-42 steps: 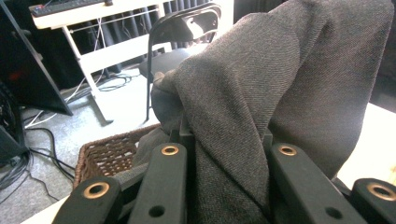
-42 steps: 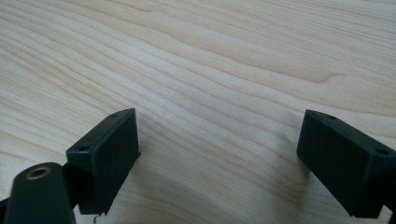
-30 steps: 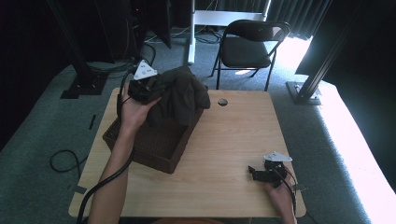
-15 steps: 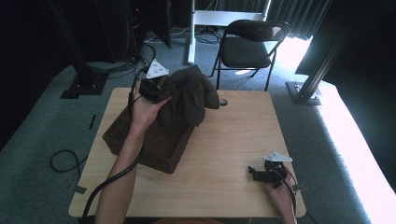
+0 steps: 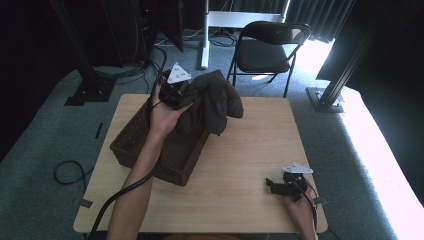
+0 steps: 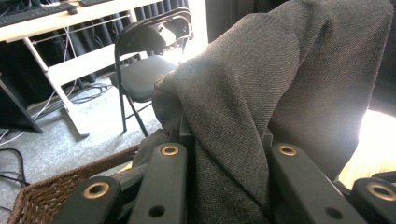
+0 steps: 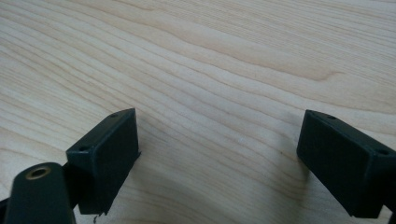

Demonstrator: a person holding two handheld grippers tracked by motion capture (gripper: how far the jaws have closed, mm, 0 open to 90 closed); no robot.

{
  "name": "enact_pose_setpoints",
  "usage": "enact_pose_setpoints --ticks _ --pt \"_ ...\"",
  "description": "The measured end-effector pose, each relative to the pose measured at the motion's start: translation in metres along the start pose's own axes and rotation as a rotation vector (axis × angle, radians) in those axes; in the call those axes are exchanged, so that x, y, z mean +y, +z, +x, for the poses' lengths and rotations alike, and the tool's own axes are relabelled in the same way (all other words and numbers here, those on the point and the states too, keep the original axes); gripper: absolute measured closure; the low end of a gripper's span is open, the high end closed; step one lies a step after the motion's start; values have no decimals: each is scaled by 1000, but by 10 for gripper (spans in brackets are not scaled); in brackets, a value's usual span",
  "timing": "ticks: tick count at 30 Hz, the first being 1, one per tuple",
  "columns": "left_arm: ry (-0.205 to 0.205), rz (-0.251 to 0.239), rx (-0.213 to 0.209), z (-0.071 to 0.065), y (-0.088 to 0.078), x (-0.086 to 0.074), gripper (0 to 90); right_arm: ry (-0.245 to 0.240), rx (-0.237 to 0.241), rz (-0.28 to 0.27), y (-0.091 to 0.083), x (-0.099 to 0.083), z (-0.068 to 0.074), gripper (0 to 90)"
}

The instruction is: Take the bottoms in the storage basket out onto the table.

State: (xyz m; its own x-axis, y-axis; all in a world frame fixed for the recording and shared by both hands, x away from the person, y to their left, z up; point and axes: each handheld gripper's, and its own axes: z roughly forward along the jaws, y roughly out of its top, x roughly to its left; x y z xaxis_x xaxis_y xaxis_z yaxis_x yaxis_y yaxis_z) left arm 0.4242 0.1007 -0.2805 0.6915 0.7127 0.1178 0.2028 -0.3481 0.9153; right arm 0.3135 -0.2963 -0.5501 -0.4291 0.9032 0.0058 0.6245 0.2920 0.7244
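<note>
Left gripper [image 5: 176, 92] fingers clamp grey garment [image 5: 216, 100] above basket [image 5: 165, 150]; right gripper [image 5: 280, 186] fingers spread, empty.

A light wooden table [image 5: 240, 165] is seen in the middle, standing on grey carpet [image 5: 45, 135]. Behind its far edge a black folding chair [image 5: 265, 47] is placed, and a white desk frame [image 5: 240, 19] is found further back. Black cables [image 5: 65, 172] are laid on the carpet at the left, near a dark stand base [image 5: 92, 90]
</note>
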Motion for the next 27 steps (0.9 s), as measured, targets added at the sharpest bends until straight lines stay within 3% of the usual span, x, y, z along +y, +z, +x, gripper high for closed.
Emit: enact_pose_setpoints --ticks 8,27 --pt "27 8 -14 -7 7 8 764 0 0 0 0 0 0 124" --pt "24 -3 -52 -18 27 15 764 0 0 0 0 0 0 124"
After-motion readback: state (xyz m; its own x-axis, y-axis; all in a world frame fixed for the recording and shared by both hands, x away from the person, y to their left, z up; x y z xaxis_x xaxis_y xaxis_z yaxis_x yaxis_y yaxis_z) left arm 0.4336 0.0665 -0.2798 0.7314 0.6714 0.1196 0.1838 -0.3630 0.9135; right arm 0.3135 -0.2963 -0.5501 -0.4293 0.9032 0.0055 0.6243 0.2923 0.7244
